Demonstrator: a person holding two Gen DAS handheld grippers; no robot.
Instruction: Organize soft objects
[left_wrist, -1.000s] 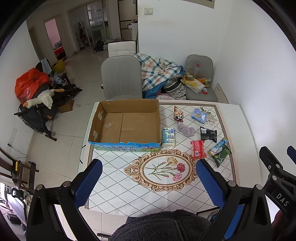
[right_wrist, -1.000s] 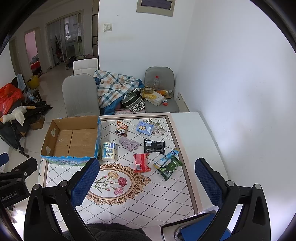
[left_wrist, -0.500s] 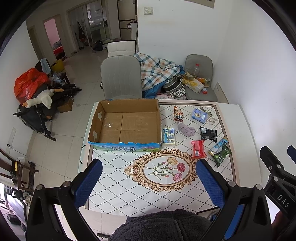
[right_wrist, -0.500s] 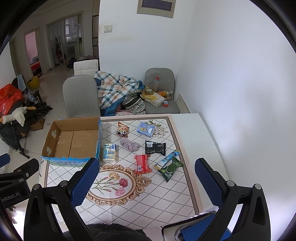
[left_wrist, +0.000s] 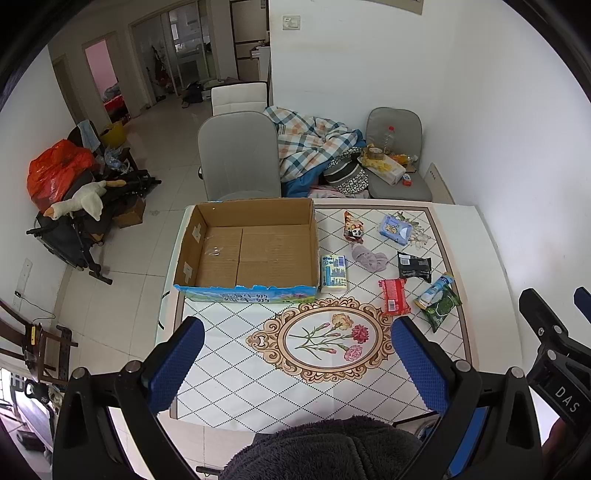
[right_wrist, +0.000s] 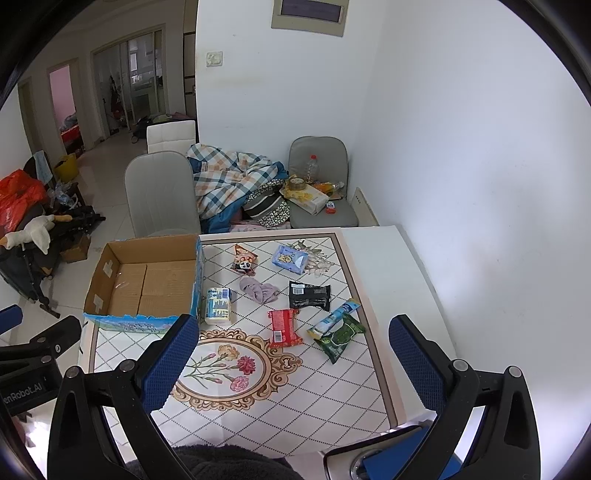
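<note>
An empty open cardboard box (left_wrist: 255, 251) (right_wrist: 147, 280) stands on the table's left half. To its right lie soft packs: a white-blue tissue pack (left_wrist: 333, 273) (right_wrist: 218, 306), a purple cloth (left_wrist: 369, 258) (right_wrist: 260, 290), a red packet (left_wrist: 394, 295) (right_wrist: 282, 328), a black packet (left_wrist: 414, 265) (right_wrist: 309, 294), a green packet (left_wrist: 441, 307) (right_wrist: 341, 336), a blue-white tube pack (left_wrist: 434, 290), a blue tissue pack (left_wrist: 395, 229) (right_wrist: 290, 258) and a panda snack bag (left_wrist: 352, 229) (right_wrist: 243, 260). My left gripper (left_wrist: 297, 358) and right gripper (right_wrist: 291, 358) are open, empty, high above the table's near edge.
The table (left_wrist: 229, 369) has a diamond-patterned cloth with a flower medallion (left_wrist: 325, 339). Behind it stand a grey chair (left_wrist: 238, 158), a plaid blanket pile (left_wrist: 314, 147) and a second chair (left_wrist: 397, 147) with clutter. A stroller with a plush goose (left_wrist: 77, 201) stands on the floor at left.
Both grippers have shifted only slightly; the table and objects sit a touch lower in view. Nothing was grasped or moved.
</note>
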